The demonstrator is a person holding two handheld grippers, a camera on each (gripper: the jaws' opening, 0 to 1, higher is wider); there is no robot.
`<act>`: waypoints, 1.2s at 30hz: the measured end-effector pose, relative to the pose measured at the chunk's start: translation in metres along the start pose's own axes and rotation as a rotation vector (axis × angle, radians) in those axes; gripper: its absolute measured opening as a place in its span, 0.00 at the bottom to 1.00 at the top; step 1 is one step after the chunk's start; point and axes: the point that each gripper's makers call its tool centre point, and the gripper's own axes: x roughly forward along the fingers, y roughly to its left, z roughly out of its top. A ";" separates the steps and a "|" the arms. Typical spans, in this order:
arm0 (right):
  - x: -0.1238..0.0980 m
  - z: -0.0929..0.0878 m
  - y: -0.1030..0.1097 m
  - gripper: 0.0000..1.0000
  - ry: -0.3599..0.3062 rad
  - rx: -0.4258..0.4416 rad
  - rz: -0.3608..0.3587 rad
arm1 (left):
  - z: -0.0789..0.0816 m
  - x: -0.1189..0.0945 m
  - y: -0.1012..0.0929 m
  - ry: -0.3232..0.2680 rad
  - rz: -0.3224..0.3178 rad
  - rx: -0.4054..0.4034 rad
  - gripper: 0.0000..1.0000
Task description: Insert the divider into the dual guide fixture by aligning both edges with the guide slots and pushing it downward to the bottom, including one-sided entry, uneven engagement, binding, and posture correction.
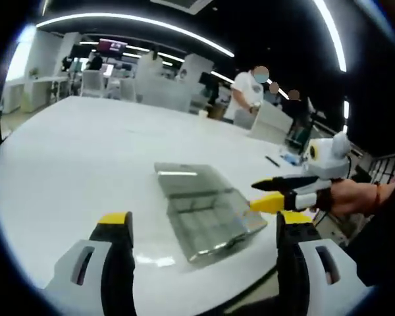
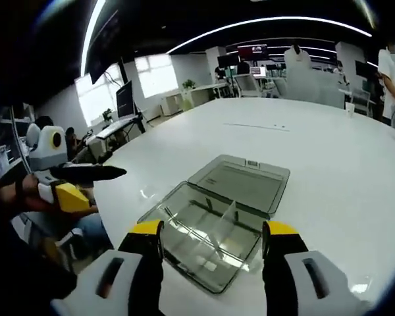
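In the left gripper view, the left gripper (image 1: pixel 204 240) rises from the bottom edge with its yellow-tipped jaws spread wide and nothing between them. Just above them, at centre, a clear plastic box (image 1: pixel 210 220) lies on the white table (image 1: pixel 85 151), its lid (image 1: pixel 187 179) folded back flat toward the upper left. From the right edge the right gripper (image 1: pixel 283 192) reaches in, held by a hand (image 1: pixel 352 196), its tips parted beside the box's right rim. In the right gripper view, the right gripper's (image 2: pixel 212 238) jaws also stand apart over the box (image 2: pixel 207 240), where a clear divider (image 2: pixel 218 220) stands between compartments. The left gripper (image 2: pixel 85 184) shows at the left edge.
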 end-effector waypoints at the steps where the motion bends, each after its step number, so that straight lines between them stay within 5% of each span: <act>1: -0.001 0.003 -0.002 0.60 -0.017 -0.014 0.000 | -0.001 0.000 0.000 0.005 0.003 0.004 0.88; 16: -0.025 0.003 -0.014 0.69 -0.035 -0.073 -0.024 | -0.011 -0.001 0.013 0.061 0.095 0.004 0.85; 29: -0.049 -0.004 -0.023 0.72 -0.059 -0.006 -0.062 | -0.010 -0.009 0.044 0.074 0.194 -0.008 0.80; 36: -0.056 -0.006 -0.031 0.70 -0.072 0.036 -0.084 | -0.027 -0.012 0.057 0.154 0.261 0.038 0.71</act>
